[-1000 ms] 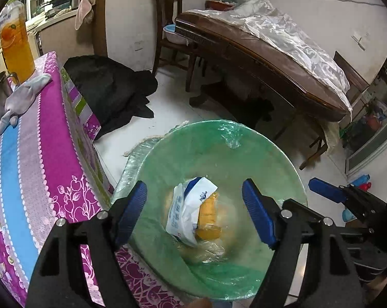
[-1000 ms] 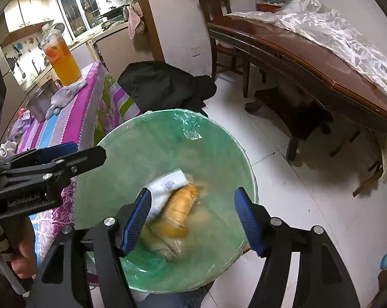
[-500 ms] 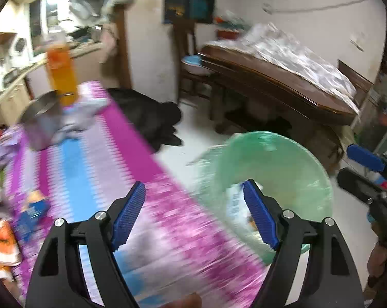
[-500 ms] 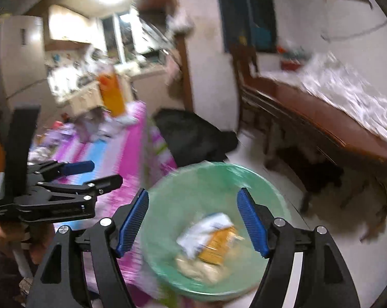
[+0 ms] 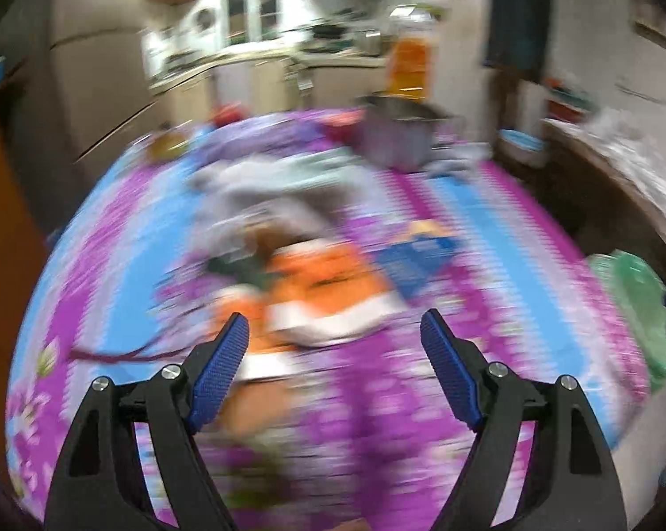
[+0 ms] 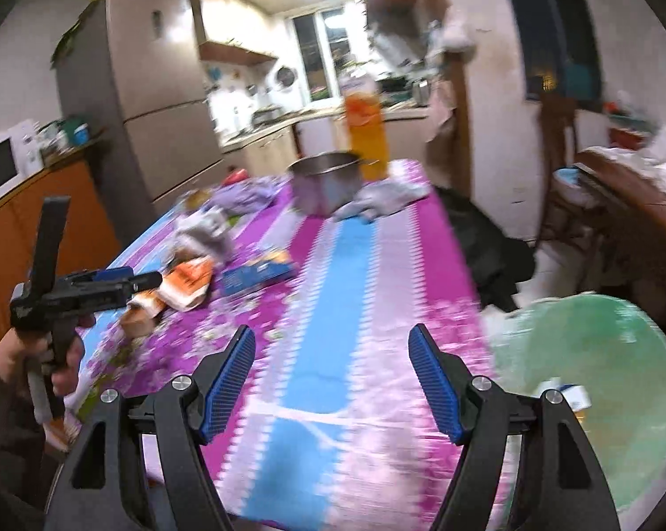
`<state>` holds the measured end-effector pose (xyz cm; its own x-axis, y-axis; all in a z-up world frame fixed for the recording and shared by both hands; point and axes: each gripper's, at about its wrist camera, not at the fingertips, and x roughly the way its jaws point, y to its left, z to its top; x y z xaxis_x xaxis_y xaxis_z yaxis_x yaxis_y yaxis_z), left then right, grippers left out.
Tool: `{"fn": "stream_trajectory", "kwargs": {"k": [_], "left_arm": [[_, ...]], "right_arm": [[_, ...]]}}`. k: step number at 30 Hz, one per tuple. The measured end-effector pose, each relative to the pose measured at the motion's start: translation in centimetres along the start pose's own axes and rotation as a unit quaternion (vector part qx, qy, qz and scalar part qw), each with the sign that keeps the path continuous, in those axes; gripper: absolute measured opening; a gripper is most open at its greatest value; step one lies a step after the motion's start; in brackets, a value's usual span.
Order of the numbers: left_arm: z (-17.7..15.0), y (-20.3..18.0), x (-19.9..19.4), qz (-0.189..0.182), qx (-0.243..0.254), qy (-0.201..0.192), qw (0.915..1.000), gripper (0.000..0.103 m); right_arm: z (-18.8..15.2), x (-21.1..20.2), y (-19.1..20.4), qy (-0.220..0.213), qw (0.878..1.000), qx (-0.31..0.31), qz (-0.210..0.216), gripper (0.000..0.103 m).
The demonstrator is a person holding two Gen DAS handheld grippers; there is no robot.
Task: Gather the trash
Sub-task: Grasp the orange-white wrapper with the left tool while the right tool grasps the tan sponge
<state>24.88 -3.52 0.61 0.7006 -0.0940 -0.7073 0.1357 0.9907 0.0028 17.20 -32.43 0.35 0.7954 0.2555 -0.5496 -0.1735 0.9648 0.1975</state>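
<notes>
Two grippers, both with jaws spread apart and nothing between them. At the far left of the right wrist view, your left hand (image 6: 45, 354) is wrapped around the grip of the left gripper (image 6: 145, 281), which points level across the table toward the wrappers. From its own camera, that left gripper (image 5: 335, 332) hangs just above an orange and white wrapper (image 5: 328, 292), with a blue packet (image 5: 417, 256) lying just beside it on the right. Motion blur smears both, so you cannot read any printing on them.

Moving right, the purple and blue striped tablecloth (image 6: 350, 261) carries the same orange wrapper (image 6: 187, 285) and blue packet (image 6: 255, 272) near its left side, a metal pot (image 6: 326, 183) at the far end, and a tall orange drink bottle (image 6: 366, 132) just behind the pot; its label is too blurred to read.

Your right gripper (image 6: 333, 369) hovers over the near edge of the cloth. Further right, off the table edge, sits the green trash bin (image 6: 598, 345) lined with a thin bag, a white scrap (image 6: 569, 394) showing inside. The left wrist view catches only the bin's green rim (image 5: 633, 292) at its right border.
</notes>
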Motion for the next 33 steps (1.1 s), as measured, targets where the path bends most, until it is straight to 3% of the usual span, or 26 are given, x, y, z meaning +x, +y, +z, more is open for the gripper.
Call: {"fn": "stream_trajectory", "kwargs": {"k": [3,6,10,17,18,20,23,33], "left_arm": [[0.0,4.6,1.0,0.026,-0.042,0.016,0.9987,0.077],[0.0,6.6,2.3,0.021,-0.053,0.047,0.9973,0.077],[0.0,6.3,4.1,-0.02,-0.035,0.083,0.9957,0.077],[-0.4,5.5,6.9,-0.022,0.003,0.109,0.9938,0.081],[-0.5,5.5,7.0,-0.024,0.001,0.109,0.9938,0.08],[-0.5,6.2,6.7,-0.033,-0.013,0.103,0.994,0.066],[-0.4,6.9,6.6,-0.028,-0.025,0.093,0.995,0.059],[-1.0,11.0,3.6,-0.027,-0.062,0.034,0.9971,0.053]], "right_arm": [[-0.2,2.2,2.7,0.02,0.999,-0.006,0.033,0.072],[-0.5,4.5,5.1,0.041,0.997,-0.01,0.061,0.072],[-1.0,6.6,7.6,0.06,0.994,-0.02,0.088,0.075],[-1.4,8.6,9.4,0.078,0.991,-0.017,0.107,0.076],[-1.3,8.9,10.0,0.079,0.991,-0.02,0.11,0.076],[-1.1,9.2,10.6,0.08,0.99,-0.024,0.115,0.076],[-0.8,9.7,11.3,0.081,0.989,-0.028,0.124,0.076],[-0.8,13.5,16.6,0.094,0.979,-0.055,0.171,0.076]]}}
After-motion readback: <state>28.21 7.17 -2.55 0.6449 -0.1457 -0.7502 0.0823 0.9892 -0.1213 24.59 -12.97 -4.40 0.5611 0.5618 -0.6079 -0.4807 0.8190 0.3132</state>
